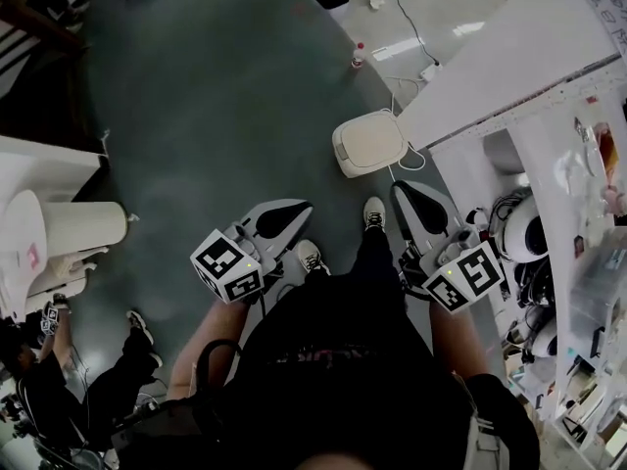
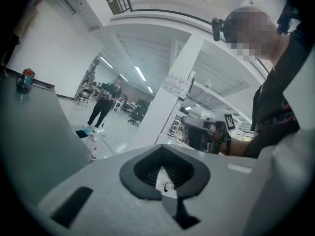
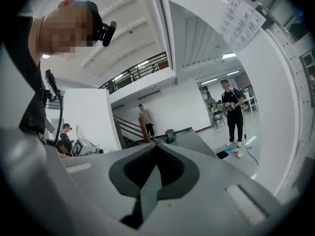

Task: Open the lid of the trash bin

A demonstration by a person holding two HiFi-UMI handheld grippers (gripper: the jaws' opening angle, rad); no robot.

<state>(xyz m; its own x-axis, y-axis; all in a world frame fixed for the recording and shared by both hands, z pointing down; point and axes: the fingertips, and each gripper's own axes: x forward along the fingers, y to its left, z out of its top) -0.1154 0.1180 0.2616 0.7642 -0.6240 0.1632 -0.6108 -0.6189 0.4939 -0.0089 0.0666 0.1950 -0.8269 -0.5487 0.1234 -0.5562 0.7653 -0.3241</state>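
Two shut grippers, bin lid closed

One white trash bin (image 1: pixel 369 143) sits on the grey floor (image 1: pixel 216 106) with its lid down, just ahead of the person's feet and right beside the corner of a white partition (image 1: pixel 509 57); a cable (image 1: pixel 409 160) runs past its right side. Neither gripper touches it. Left gripper (image 1: pixel 302 207) is low and left of the bin, well apart from it; in the left gripper view its jaws (image 2: pixel 160 147) are pressed together at the tips with nothing between them. Right gripper (image 1: pixel 401 188) is nearer the bin, just below and right of it; jaws (image 3: pixel 156 146) also closed together, empty. Marker cubes (image 1: pixel 227 265) (image 1: pixel 462 276) face the head camera. Shoes (image 1: pixel 373 212) (image 1: pixel 311 257) show between the grippers; a small bottle (image 1: pixel 359 55) stands farther up the floor; cluttered shelves (image 1: pixel 549 262) at right; another person (image 1: pixel 59 360) at lower left.
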